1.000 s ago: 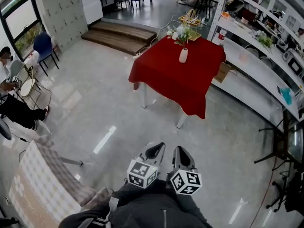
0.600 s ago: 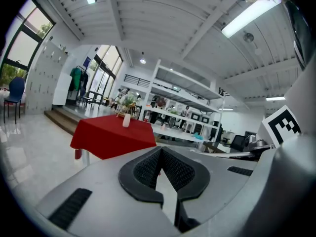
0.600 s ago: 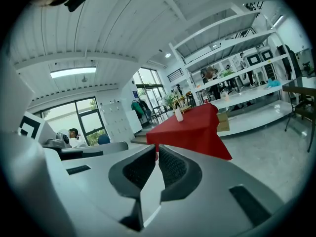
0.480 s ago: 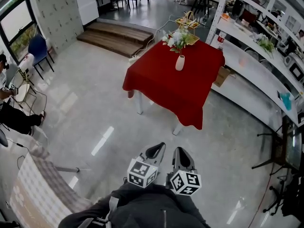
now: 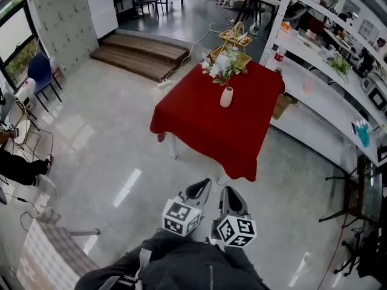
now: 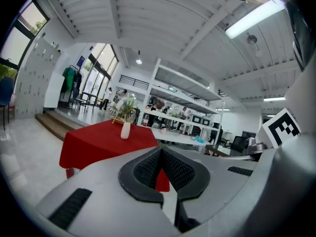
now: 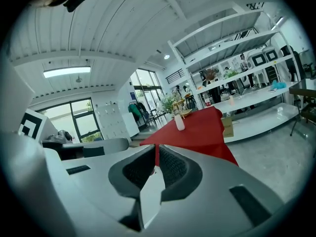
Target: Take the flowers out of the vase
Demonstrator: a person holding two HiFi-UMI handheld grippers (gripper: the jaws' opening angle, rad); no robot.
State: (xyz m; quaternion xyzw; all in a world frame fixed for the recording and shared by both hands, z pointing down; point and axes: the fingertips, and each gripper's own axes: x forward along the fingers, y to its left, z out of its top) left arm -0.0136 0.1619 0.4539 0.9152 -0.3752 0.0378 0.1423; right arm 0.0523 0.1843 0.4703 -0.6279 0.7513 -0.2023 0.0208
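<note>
A white vase (image 5: 226,96) with white flowers and green leaves (image 5: 221,64) stands upright on a table under a red cloth (image 5: 205,132), far ahead of me. The vase (image 6: 125,130) shows small in the left gripper view, and again as the vase (image 7: 179,122) in the right gripper view. My left gripper (image 5: 202,186) and right gripper (image 5: 230,192) are held side by side close to my body, well short of the table. Both are shut with nothing between their jaws.
White shelving and a long counter (image 5: 326,77) run along the right side. Wooden steps (image 5: 142,50) lie behind the table, with a yellow wire basket (image 5: 237,36) near its far edge. A seated person (image 5: 18,165) and chairs are at the left. Grey floor lies between me and the table.
The table with the vase has come nearer and lower in the head view. Both grippers keep the same place relative to my body and stay shut.
</note>
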